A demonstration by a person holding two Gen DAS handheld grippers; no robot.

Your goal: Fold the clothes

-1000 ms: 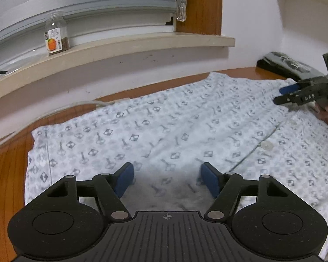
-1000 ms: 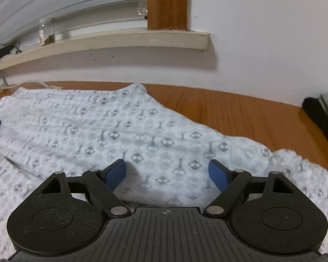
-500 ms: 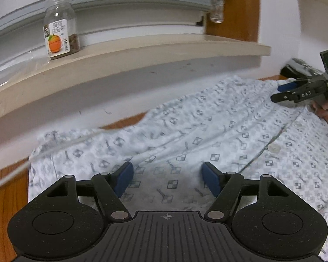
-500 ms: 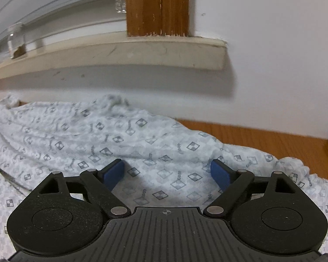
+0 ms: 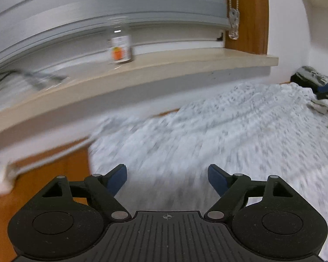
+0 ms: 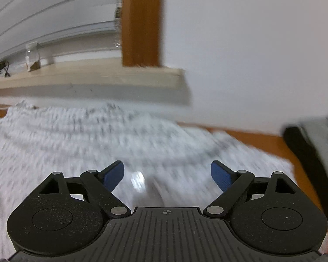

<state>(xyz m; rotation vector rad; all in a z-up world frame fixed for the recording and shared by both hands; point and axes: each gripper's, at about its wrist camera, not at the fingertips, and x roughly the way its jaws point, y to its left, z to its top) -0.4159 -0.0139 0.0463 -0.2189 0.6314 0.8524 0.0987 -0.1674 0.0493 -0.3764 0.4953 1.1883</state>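
White patterned shirt (image 5: 218, 135) spread flat on table (image 5: 43, 174); left gripper (image 5: 167, 178) jaws opening, empty; right gripper (image 6: 167, 175) wide apart, holding nothing.

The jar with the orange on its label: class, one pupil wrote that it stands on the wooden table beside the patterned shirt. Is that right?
Not quite. The jar stands on the pale window ledge above the table, not on the wooden table itself. The left wrist view shows it, blurred, with the patterned shirt spread on the table below.
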